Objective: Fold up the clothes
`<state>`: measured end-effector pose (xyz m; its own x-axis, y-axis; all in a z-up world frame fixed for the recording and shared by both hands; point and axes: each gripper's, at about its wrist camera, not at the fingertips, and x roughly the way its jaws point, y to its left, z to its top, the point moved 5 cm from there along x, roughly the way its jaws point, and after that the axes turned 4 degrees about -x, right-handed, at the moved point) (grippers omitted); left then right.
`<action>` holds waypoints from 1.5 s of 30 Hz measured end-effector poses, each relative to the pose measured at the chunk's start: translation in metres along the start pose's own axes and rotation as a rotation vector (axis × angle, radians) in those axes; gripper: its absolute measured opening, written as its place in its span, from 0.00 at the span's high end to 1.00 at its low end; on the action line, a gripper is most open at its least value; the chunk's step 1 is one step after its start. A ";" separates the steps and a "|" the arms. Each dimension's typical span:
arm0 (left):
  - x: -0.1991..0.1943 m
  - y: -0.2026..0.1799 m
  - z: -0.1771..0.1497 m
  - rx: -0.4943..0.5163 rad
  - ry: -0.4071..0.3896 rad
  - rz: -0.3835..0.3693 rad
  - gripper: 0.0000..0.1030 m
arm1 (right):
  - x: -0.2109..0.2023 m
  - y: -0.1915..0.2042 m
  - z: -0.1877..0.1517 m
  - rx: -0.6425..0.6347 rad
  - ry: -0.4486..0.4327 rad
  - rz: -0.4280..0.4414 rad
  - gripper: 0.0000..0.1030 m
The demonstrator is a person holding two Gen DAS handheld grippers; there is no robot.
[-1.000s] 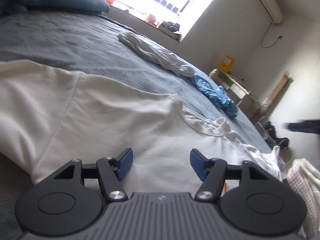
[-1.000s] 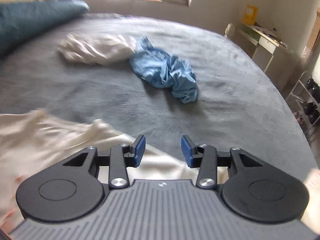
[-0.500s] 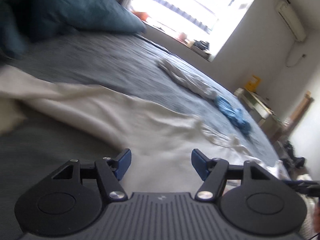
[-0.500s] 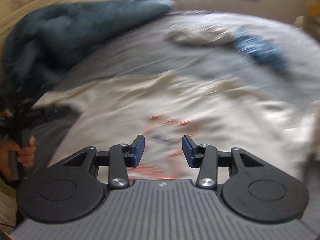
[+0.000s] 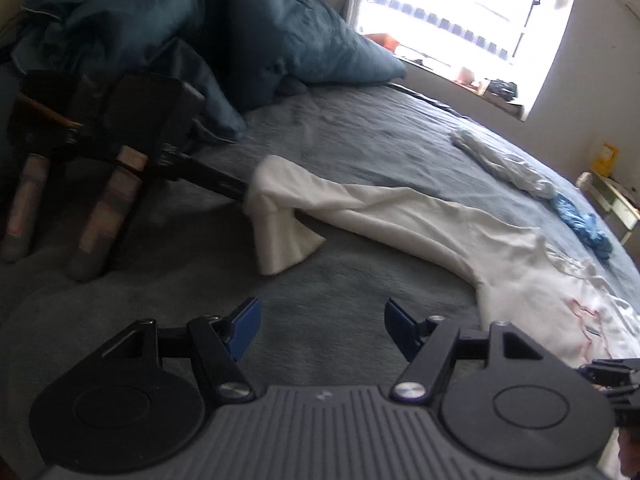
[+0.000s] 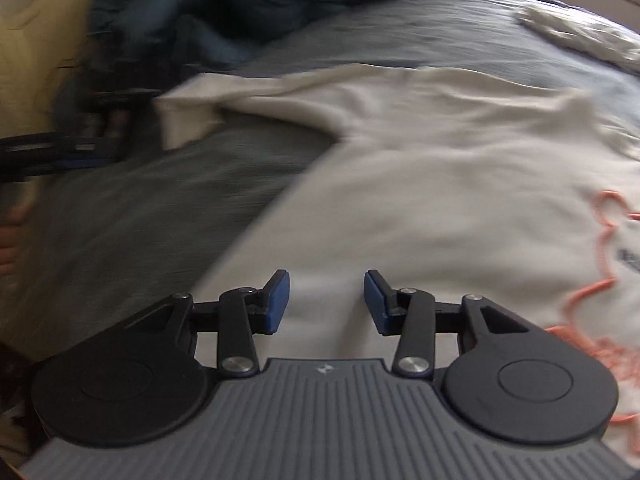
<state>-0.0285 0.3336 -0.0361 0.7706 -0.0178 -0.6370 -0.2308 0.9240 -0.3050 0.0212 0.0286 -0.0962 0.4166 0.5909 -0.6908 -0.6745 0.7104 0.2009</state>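
White sweatshirt (image 6: 420, 160) lies spread on the grey bedspread (image 5: 360, 152), its sleeve (image 5: 380, 208) stretched out to the left, probably flattened so it can be folded inward. The left gripper (image 5: 322, 320) hangs open over bare bedspread near the cuff (image 5: 280, 240). The right gripper (image 6: 326, 292), jaws apart and empty, hovers over the body. Only the left view shows the cuff draped on a dark bar (image 5: 212, 182) and a blue garment (image 5: 580, 224) far right. Only the right view shows the orange print (image 6: 600, 280).

Bright window (image 5: 460, 12) lights white wall (image 5: 600, 92), grey bed (image 5: 360, 140).
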 end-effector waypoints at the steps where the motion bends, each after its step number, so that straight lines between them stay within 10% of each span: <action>1: 0.001 -0.008 -0.002 0.016 -0.003 -0.021 0.32 | -0.008 0.003 -0.001 0.000 -0.021 0.007 0.61; 6: 0.014 -0.073 -0.017 0.075 0.032 -0.158 0.32 | -0.071 -0.034 -0.027 0.136 -0.128 -0.036 0.60; 14: 0.039 -0.229 -0.065 0.247 0.113 -0.391 0.32 | -0.213 -0.180 -0.124 0.466 -0.233 -0.396 0.56; 20: 0.047 -0.284 -0.105 0.277 0.160 -0.453 0.32 | -0.285 -0.238 -0.195 0.724 -0.316 -0.492 0.56; 36: 0.016 -0.013 -0.030 0.016 -0.117 0.173 0.32 | -0.190 -0.131 -0.155 0.356 -0.245 -0.313 0.53; 45: 0.070 0.024 -0.003 -0.044 -0.187 0.152 0.32 | -0.138 -0.112 -0.154 0.277 -0.259 -0.402 0.48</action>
<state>0.0180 0.3531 -0.0898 0.8207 0.1947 -0.5371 -0.3749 0.8929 -0.2492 -0.0549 -0.1911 -0.1307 0.7682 0.3021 -0.5644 -0.2604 0.9529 0.1556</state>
